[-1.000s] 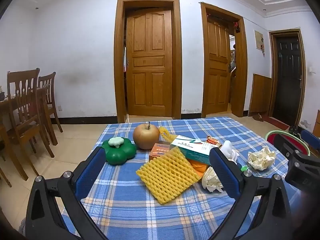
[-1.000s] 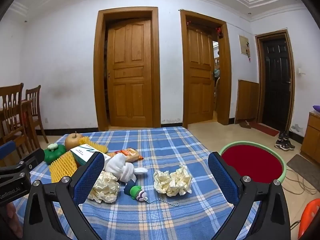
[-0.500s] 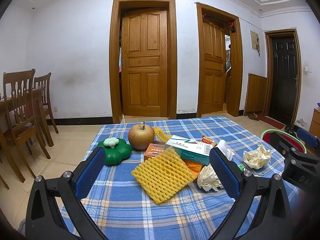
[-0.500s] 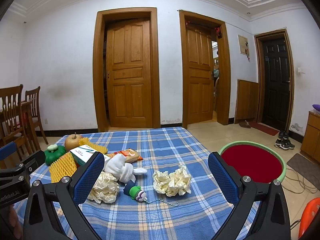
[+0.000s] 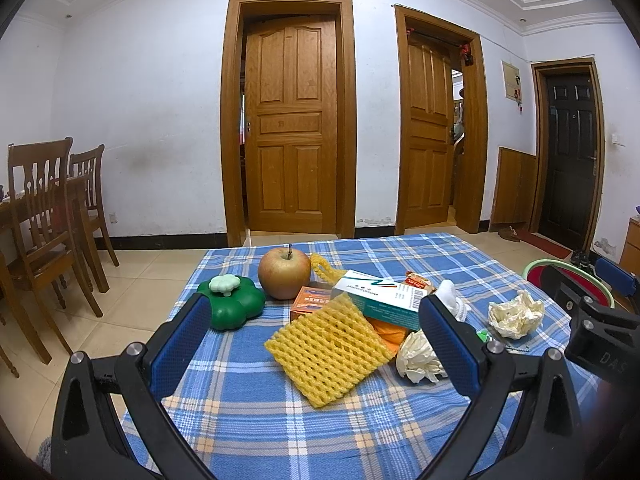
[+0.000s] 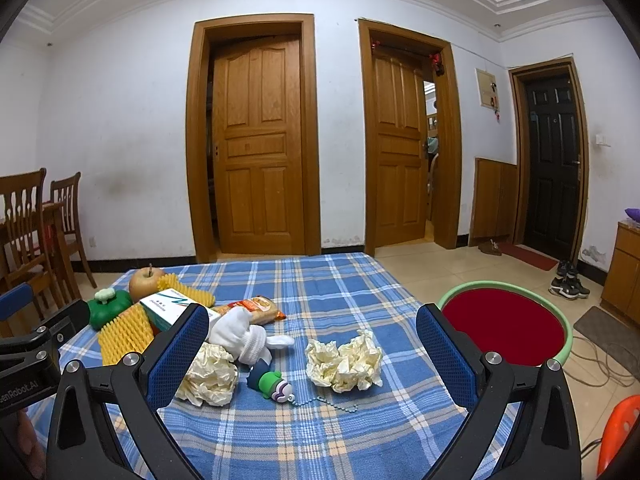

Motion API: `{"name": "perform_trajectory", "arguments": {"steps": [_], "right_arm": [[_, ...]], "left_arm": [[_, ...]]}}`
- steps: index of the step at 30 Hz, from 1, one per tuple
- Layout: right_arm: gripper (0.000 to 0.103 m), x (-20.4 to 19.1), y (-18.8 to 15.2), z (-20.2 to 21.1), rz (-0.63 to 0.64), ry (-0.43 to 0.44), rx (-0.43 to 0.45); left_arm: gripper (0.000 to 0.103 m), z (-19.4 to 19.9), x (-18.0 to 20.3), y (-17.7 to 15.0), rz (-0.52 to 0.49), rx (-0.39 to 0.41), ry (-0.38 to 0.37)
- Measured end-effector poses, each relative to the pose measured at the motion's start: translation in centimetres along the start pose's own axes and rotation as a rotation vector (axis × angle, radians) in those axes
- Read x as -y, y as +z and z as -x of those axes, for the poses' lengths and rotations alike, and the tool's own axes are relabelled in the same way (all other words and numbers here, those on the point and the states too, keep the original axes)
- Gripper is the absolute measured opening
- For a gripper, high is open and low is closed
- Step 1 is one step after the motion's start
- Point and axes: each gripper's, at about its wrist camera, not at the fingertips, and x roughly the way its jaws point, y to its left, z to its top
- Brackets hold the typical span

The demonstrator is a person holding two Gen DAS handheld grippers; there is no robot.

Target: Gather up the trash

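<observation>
Both my grippers, left (image 5: 314,354) and right (image 6: 312,356), hang spread wide and empty over the checked tablecloth (image 6: 304,436). Nearest my right, a crumpled paper wad (image 6: 344,362) lies with its long axis left-right. Beyond, off the table's right edge, sits the red basin (image 6: 505,327).

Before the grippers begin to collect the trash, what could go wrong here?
The paper ball lies near a toy keychain; the open right gripper might catch its bead chain too. The yellow foam net leans on the boxes; lifting it may shift them. The bin stands beyond the table edge, so throws could miss.
</observation>
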Motion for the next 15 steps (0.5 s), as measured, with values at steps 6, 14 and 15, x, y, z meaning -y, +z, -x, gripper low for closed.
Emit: {"name": "perform_trajectory", "arguments": {"steps": [6, 14, 15], "right_arm": [[0.103, 0.00, 0.02, 0.11, -0.001, 0.001, 0.003], [0.103, 0.08, 0.00, 0.25, -0.003, 0.002, 0.006], [0.103, 0.06, 0.01, 0.24, -0.003, 0.002, 0.006]], "left_arm": [[0.101, 0.03, -0.04, 0.01, 0.000, -0.001, 0.000], [0.101, 0.00, -0.08, 0.01, 0.001, -0.001, -0.001], [0.101, 0.01, -0.08, 0.01, 0.001, -0.001, -0.001]]}}
